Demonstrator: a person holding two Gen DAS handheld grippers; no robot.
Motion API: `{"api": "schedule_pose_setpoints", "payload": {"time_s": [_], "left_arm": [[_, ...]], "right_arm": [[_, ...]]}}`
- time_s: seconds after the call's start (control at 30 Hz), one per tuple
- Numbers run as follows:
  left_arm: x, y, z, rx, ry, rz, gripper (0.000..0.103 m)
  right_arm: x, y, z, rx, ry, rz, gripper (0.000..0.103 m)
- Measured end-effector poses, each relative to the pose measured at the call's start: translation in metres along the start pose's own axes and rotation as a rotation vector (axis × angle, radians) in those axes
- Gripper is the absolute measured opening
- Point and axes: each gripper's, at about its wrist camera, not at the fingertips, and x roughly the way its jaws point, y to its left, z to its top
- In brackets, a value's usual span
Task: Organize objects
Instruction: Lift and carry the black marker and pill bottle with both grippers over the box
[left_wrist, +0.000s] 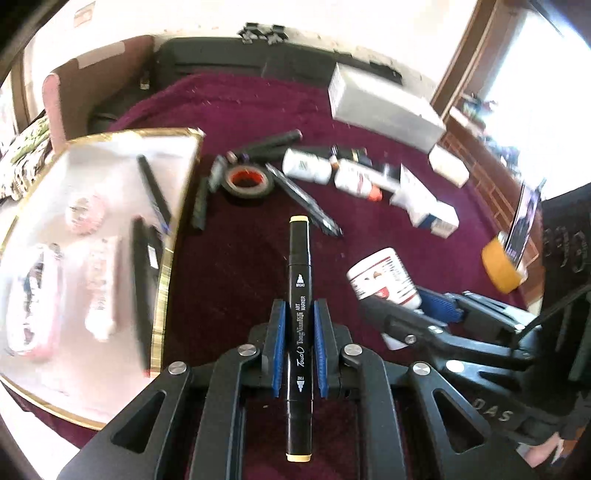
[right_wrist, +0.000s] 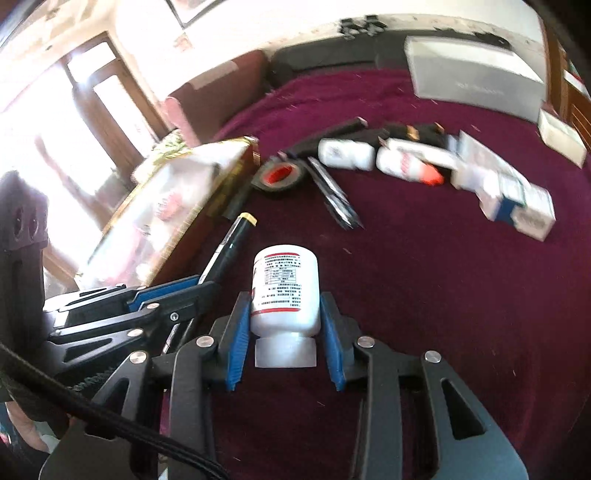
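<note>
The left tongs grip a black art marker at mid-barrel above the maroon counter; it looks light, stiff and slick. The right tongs clamp a white pill bottle by its body, probably light and rigid, near the gold-rimmed tray.

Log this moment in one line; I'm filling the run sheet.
left claw: holds marker | right claw: holds white bottle | tray: left

Black marker with cream caps, white red-labelled bottle, maroon cloth.
</note>
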Motion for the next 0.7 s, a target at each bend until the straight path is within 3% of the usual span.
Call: {"api": "schedule_pose_setpoints", "payload": {"time_s": [0.3,0.53,0.7], "left_arm": [[-0.03,0.069,0.027,-0.12,-0.033,0.112,0.012],[-0.007,0.126,0.042,-0.202,0.0,0.179,0.012],[0.012,0.151,0.047,-0.236,0.029,0.208,0.012]], "right_arm": [[0.027,0.06,0.041,-0.095,0.0,0.092,0.034],[0.077,0.092,0.07,-0.127,0.046,0.145,0.034],[0.11,0.108,0.086,-0.15,0.077,0.137,0.034]]}}
